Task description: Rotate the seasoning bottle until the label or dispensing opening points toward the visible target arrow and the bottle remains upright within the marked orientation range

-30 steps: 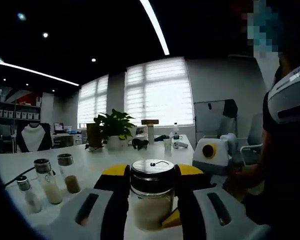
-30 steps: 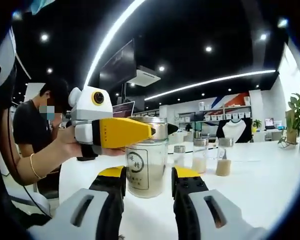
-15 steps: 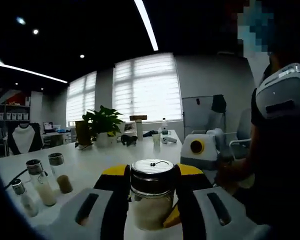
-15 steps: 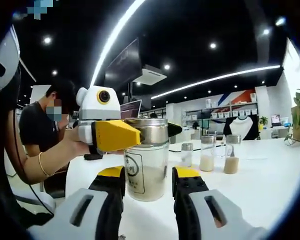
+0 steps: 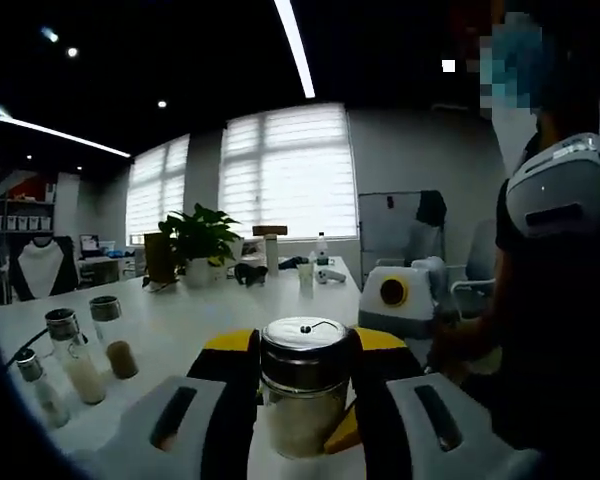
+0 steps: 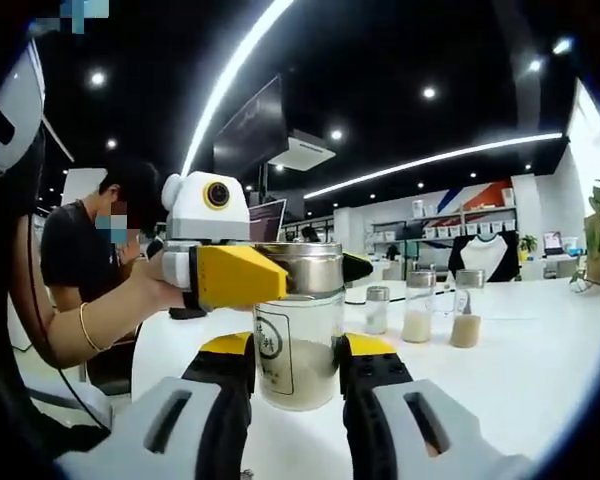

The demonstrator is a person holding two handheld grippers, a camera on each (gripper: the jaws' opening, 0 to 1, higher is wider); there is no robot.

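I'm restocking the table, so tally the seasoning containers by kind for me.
Large jar with metal lid, between both claws: 1
Small shakers with pale or brown fill: 3
Total: 4

Each gripper [image 5: 302, 375] has two broad white jaws with long dark slots, black inner faces and yellow tips. In the right gripper view the left gripper [image 6: 242, 276] carries a yellow wedge-shaped jaw on a white body. The person wears a dark short-sleeved top and a thin gold bracelet [image 6: 83, 325].
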